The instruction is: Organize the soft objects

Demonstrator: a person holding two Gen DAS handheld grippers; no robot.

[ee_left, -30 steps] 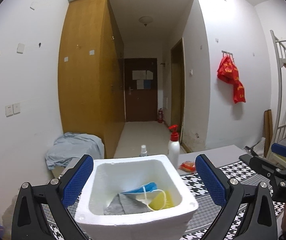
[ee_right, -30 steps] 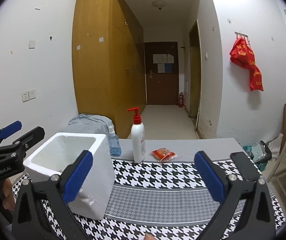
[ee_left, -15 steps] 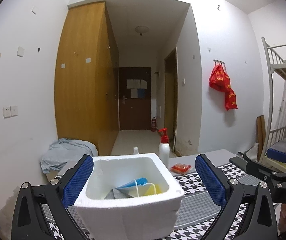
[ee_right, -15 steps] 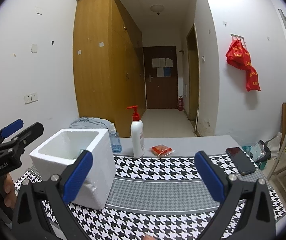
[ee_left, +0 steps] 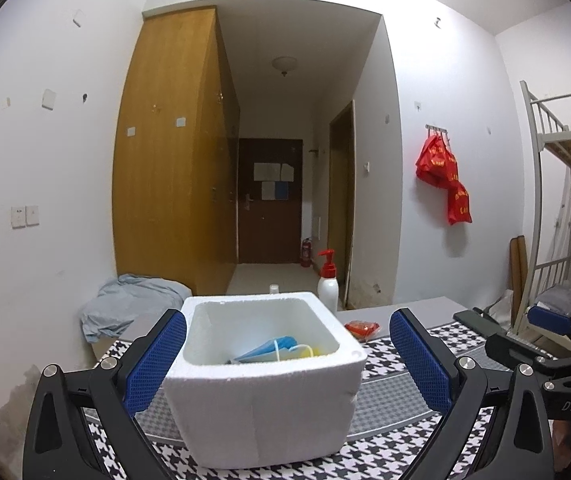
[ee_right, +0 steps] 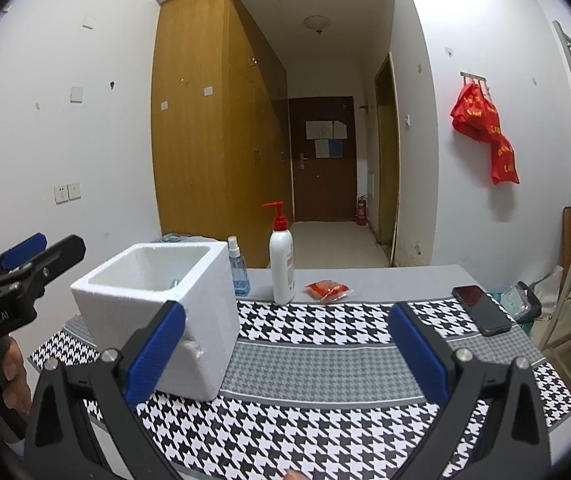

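A white foam box [ee_left: 263,384] stands on the houndstooth tablecloth [ee_right: 325,420]. Inside it lie a blue face mask [ee_left: 265,350] and something yellow [ee_left: 311,351]. My left gripper [ee_left: 285,364] is open and empty, its jaws spread to either side of the box, held back from it. The box also shows in the right wrist view [ee_right: 165,304], left of centre. My right gripper [ee_right: 285,352] is open and empty, above the cloth to the right of the box. The left gripper shows at the left edge of that view [ee_right: 25,264].
A pump bottle with a red top [ee_right: 281,264], a small blue spray bottle [ee_right: 239,268] and a red packet [ee_right: 327,290] sit behind the box. A black phone [ee_right: 479,308] lies at the table's right side. A bunk bed frame [ee_left: 557,208] stands to the right.
Both grippers have pulled back and lowered, so the box looks farther away and less of its inside shows. Both jaws stay open. The box has not moved.
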